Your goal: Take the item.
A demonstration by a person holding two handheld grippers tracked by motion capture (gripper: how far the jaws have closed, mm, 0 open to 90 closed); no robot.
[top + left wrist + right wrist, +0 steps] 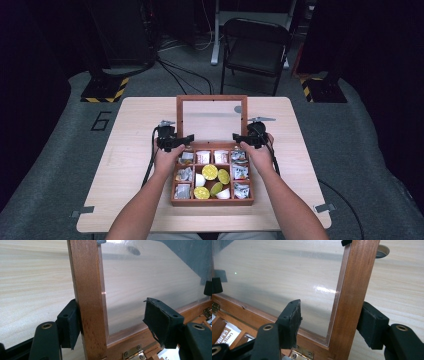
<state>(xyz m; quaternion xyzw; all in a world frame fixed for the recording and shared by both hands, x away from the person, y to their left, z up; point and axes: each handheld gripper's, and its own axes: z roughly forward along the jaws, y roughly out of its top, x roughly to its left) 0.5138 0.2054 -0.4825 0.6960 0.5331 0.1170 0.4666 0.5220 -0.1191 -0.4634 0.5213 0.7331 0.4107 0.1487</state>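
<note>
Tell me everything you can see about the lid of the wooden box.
The lid is a reddish-brown wooden frame around a clear pane, hinged with brass hinges to the box's far edge and swung open, leaning back past upright. The table's pale wood shows through it. The left gripper straddles one side rail, one finger against the wood; the right gripper straddles the other rail.

I hold two hand-held grippers, one left hand-held gripper [187, 139] and one right hand-held gripper [237, 137]. I count one wooden box [212, 202] with one open lid [211, 98] on one bench [135, 130]. One black chair [255, 45] stands at the top of the frame. Four yellow round things [209, 171] sit inside the box.
</note>
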